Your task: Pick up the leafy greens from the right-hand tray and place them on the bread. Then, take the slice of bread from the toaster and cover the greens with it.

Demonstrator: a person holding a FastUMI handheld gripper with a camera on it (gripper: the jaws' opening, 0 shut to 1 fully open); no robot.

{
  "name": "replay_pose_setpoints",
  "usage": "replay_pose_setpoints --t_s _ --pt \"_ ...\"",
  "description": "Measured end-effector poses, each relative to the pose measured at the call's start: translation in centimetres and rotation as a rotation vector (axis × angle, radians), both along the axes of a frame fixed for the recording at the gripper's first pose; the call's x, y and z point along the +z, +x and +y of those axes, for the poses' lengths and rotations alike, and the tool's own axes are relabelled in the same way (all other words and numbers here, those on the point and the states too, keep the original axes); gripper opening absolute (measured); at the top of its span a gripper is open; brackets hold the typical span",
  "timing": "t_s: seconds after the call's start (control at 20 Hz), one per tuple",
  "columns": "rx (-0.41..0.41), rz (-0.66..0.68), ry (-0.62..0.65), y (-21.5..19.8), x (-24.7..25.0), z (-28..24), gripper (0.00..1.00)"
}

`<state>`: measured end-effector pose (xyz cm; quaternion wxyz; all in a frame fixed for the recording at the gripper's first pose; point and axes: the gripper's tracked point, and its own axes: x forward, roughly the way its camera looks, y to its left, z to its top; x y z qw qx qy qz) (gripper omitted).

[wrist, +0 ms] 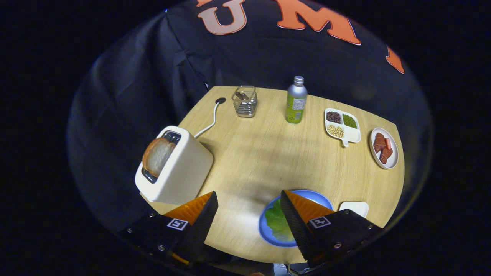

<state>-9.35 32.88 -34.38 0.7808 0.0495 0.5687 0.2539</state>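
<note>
My gripper (249, 201) hangs open above the near part of the wooden table (253, 153), with nothing between its fingers. A leafy green (277, 222) lies on a blue plate (264, 235) beside and partly under the right finger (295, 218); any bread beneath the leaf is hidden. A cream toaster (180, 168) stands just beyond the left finger (201, 214), and a slice of bread (157, 155) sticks up out of its slot. A corner of a white tray (355, 207) shows to the right of the right finger.
At the back of the table stand a glass holder (244, 101) and a silver-capped bottle (296, 100). To the right lie a divided white dish of beans (342, 125) and a small plate of red meat slices (383, 147). The toaster's white cord (209, 120) runs to the back.
</note>
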Motion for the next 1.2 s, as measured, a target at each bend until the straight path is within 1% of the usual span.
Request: replay_pose_setpoints --t_s 0.05,0.2,0.5,0.75,0.85,0.9,1.0,1.05,1.2 --pt "-0.006 0.004 0.014 0.3 0.7 1.4 0.99" --pt "0.02 0.014 0.037 0.9 2.4 5.6 0.99" --pt "0.052 0.065 0.056 1.6 4.2 12.6 0.98" --pt "0.071 0.118 0.055 1.7 3.9 16.8 0.96" --pt "0.056 0.157 0.051 1.8 3.1 17.8 0.95" --pt "0.05 0.178 0.05 1.9 2.8 18.3 0.93" --pt "0.047 0.219 0.043 1.8 2.2 19.2 0.87" --pt "0.052 0.233 0.036 1.5 1.8 19.5 0.82" --pt "0.074 0.275 -0.004 0.7 0.7 20.1 0.74"
